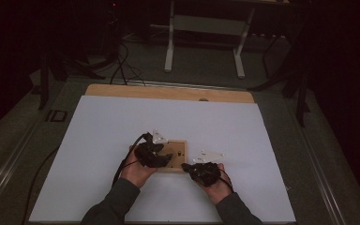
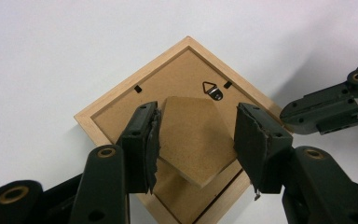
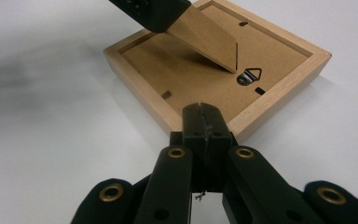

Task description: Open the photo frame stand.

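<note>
Frame (image 1: pixel 174 157), face down, centre of high view. Stand (image 2: pixel 193 140) clasped between left gripper (image 2: pixel 196 144) pads, lifted off backing. Right gripper (image 3: pixel 204 122) closed, empty, braced at frame corner. Advised: swing stand slowly, keeping frame pinned.

- The right gripper's (image 3: pixel 204 122) two black jaws rose from 6 o'clock, pressed flat together, with their tips against the near corner of the frame.
- A square light-wood picture frame (image 3: pixel 135 88) lay back-side up on the white table surface (image 3: pixel 51 154), at 12 o'clock from the jaws.
- Its brown fibreboard stand flap (image 3: pixel 205 37) was tilted up off the backing, held at 11 o'clock by another black gripper (image 3: pixel 151 11).
- A small metal triangular hanger (image 3: pixel 249 76) sat just at 5 o'clock of the flap's tip.
</note>
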The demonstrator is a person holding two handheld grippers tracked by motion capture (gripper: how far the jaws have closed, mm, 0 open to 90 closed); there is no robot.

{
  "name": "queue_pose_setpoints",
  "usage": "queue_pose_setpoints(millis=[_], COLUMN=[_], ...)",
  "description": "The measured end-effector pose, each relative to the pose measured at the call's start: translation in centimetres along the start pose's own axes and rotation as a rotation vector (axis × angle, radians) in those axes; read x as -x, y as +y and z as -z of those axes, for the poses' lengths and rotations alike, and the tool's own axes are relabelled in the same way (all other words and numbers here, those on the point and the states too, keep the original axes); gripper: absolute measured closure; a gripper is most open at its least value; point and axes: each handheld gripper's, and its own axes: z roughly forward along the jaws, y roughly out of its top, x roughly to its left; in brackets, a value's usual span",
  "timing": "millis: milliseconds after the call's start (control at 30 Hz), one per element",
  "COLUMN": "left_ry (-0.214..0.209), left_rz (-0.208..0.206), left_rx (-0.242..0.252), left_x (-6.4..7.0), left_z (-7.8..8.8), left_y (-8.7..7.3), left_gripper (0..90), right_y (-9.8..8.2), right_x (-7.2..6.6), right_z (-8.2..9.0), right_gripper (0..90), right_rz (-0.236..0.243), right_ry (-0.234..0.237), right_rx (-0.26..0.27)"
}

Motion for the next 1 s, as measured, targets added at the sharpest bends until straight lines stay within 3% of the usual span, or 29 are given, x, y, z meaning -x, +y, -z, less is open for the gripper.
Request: queue_pose_setpoints(millis=[33, 67, 100, 133, 167, 233, 533, 733, 1000], left_ry=[-0.001, 0.049, 0.021, 0.013, 0.044, 0.038, 0.013, 0.011, 0.013], left_rz=[0.002, 0.010, 0.038, 0.043, 0.007, -0.015, 0.024, -0.003, -0.006], left_rx=[0.000, -0.001, 0.005, 0.002, -0.023, -0.035, 0.004, -0.013, -0.036], left_x=[0.0, -0.2, -0.6, -0.7, -0.5, -0.3, -0.5, -0.1, -0.1], left_z=[0.0, 0.1, 0.1, 0.1, -0.1, -0.5, -0.2, -0.3, -0.6], left_y=[0.0, 0.0, 0.0, 0.0, 0.0, -0.5, -0.8, -1.5, -2.8], left_gripper=[51.3, 59.2, 68.8, 68.2, 68.1, 61.3, 46.2, 30.8, 36.6], right_y=[0.0, 0.0, 0.0, 0.0, -0.1, -0.1, -0.2, -0.2, -0.2], right_x=[0.0, 0.0, 0.0, 0.0, -0.1, -0.1, -0.1, 0.0, 0.0], right_z=[0.0, 0.0, 0.0, 0.0, 0.0, 0.0, 0.1, 0.1, 0.1], right_gripper=[90.0, 90.0, 90.0, 90.0, 90.0, 90.0, 90.0, 90.0, 90.0], right_rz=[-0.001, 0.000, 0.000, -0.002, -0.009, -0.016, -0.018, -0.022, -0.027], right_ry=[0.001, 0.001, 0.004, 0.002, 0.003, -0.003, 0.004, 0.006, 0.007], right_rx=[0.000, 0.000, 0.000, 0.000, 0.001, 0.008, 0.008, 0.009, 0.012])
